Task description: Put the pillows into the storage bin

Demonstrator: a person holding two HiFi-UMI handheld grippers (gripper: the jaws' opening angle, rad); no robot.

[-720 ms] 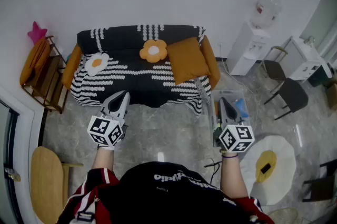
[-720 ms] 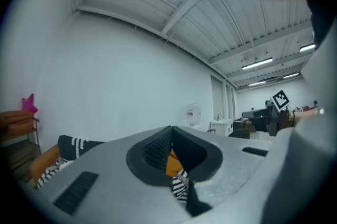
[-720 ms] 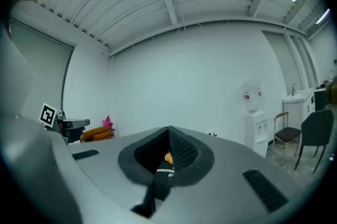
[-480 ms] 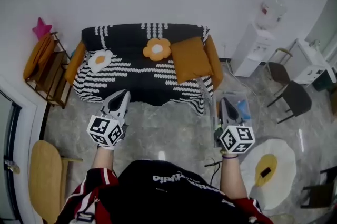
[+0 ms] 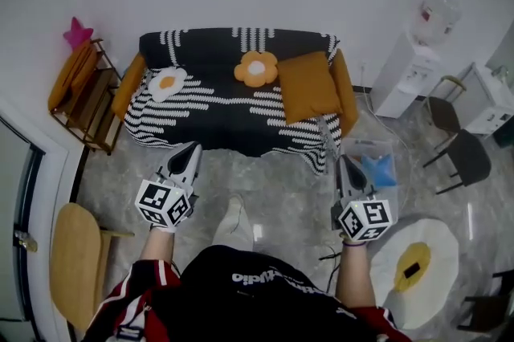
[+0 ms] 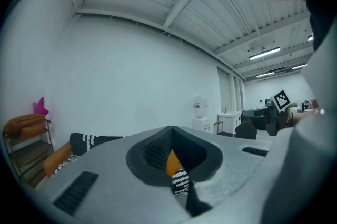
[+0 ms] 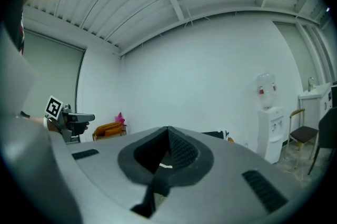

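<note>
Orange square pillow [image 5: 307, 87], flower pillow [image 5: 256, 69], egg pillow [image 5: 167, 81]: all on sofa [image 5: 229, 120], none in clear storage bin [image 5: 358, 148] at sofa end nearest your right gripper [image 5: 345, 164].
Step in hand: approach; no pick begun.
Left gripper [image 5: 193, 150], right gripper: jaws pressed together, empty, well short of sofa.
Next move: step closer, spread jaws, pinch nearest pillow edge.

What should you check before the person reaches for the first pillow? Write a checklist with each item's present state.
1. Pillows on sofa: ok; egg pillow, flower pillow, orange pillow lie there.
2. Storage bin found: ok, beside sofa's right end.
3. Bin lid off: cannot tell.
4. Grippers empty: ok; left gripper, right gripper hold nothing.
5. Jaws open: not ok, both shut.
6. Grippers at pillows: not ok, over floor short of sofa.
</note>
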